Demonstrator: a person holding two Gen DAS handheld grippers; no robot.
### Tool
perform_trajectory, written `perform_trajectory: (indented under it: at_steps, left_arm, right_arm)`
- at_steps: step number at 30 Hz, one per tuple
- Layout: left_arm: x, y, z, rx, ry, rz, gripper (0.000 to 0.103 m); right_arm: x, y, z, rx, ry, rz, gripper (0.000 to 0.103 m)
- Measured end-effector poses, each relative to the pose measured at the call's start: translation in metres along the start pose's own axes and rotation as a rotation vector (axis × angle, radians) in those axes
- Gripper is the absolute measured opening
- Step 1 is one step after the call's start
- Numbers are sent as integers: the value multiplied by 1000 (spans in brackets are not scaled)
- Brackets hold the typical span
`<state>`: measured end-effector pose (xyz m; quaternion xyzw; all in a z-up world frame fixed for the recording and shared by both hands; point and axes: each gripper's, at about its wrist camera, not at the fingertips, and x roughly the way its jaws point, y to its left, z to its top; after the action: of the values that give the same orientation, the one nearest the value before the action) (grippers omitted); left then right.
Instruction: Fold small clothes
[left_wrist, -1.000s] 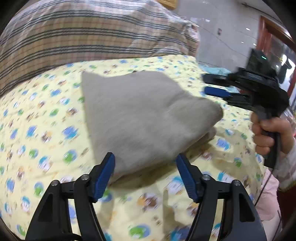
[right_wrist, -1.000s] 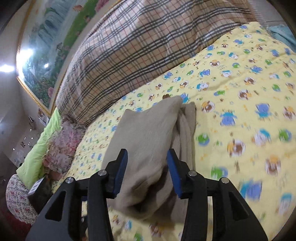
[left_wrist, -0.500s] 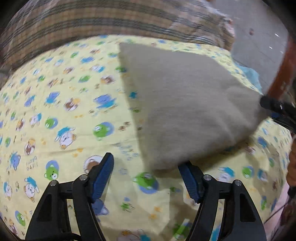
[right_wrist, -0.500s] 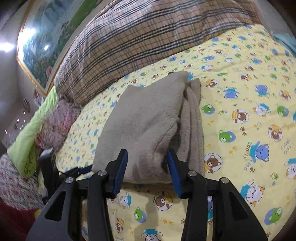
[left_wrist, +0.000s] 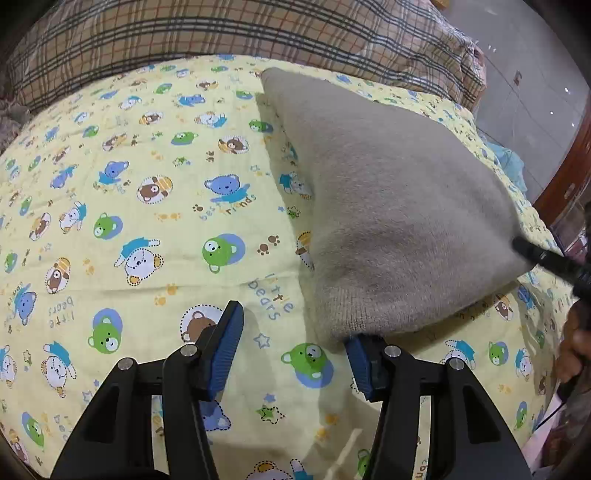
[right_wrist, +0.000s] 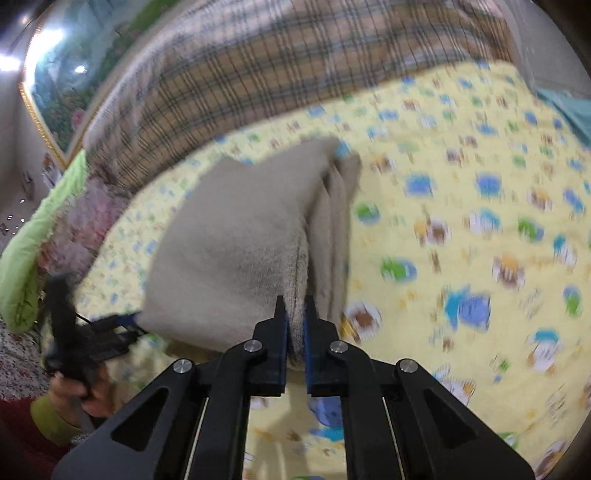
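Right wrist: my right tongs (right_wrist: 295, 317), spread a second ago, are closing on the grey garment's (right_wrist: 236, 243) near edge on the bed (right_wrist: 461, 177). Left tongs (left_wrist: 291, 343) are closing, cloth corner over one pad, nothing pinched. Next fold looks ready.

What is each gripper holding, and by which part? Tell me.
Right gripper, closing, pinches the beige garment's near corner hem. Left gripper, closing, holds nothing; one finger sits under the garment's corner.
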<state>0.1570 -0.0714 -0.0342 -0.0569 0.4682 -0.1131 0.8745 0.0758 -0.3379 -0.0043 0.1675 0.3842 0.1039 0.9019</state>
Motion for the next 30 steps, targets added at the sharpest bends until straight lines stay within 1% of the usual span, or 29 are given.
perform_trajectory:
  at_steps: [3, 5, 7, 9, 10, 11, 12, 13, 14, 15, 16, 18, 20, 21, 24, 27, 30]
  left_arm:
    - [1, 0, -1, 4, 12, 2, 56]
    - [-1, -3, -1, 24, 20, 5, 56]
    - [-5, -3, -3, 46, 32, -7, 56]
    - [-13, 0, -6, 45, 42, -39, 58]
    - [-19, 4, -6, 30, 46, -79, 60]
    - [-22, 7, -6, 20, 47, -99, 61]
    - [-28, 10, -4, 10, 43, -122, 64]
    - [-33, 12, -2, 4, 38, -137, 70]
    - [-37, 14, 1, -2, 30, -149, 74]
    - [-42, 16, 7, -12, 22, -157, 81]
    - [-45, 17, 13, -22, 12, -165, 83]
    - [-44, 19, 26, -45, 10, -195, 86]
    - [-34, 21, 43, -73, 45, -223, 87]
    - [-29, 20, 50, -86, 58, -230, 87]
    - [-13, 22, 74, -145, 75, -297, 87]
    - [5, 25, 91, -194, 83, -364, 87]
    - [27, 23, 105, -208, 120, -381, 87]
  right_arm:
    - [9, -8, -8, 27, 2, -4, 7]
    - [9, -7, -9, 20, 1, -14, 7]
    - [7, -6, -7, 23, 9, -15, 7]
    - [4, -6, -6, 34, 12, -11, 8]
    - [0, -7, -6, 45, 11, -6, 8]
    - [-3, -8, -6, 50, 7, -5, 11]
    - [-6, -7, -5, 54, 5, -19, 16]
    - [-9, -6, -5, 56, 4, -40, 20]
    - [-13, -6, -3, 61, 2, -51, 31]
    - [-16, -6, -2, 68, -5, -55, 43]
    - [-20, -6, 2, 76, -20, -56, 49]
    - [-24, -6, 12, 90, -50, -33, 66]
    - [-23, -6, 24, 106, -69, 10, 74]
    - [-20, -5, 31, 115, -72, 31, 76]
    - [-2, -5, 54, 133, -62, 93, 77]
    - [20, -11, 71, 169, -25, 128, 78]
    - [42, -21, 82, 216, 15, 188, 78]
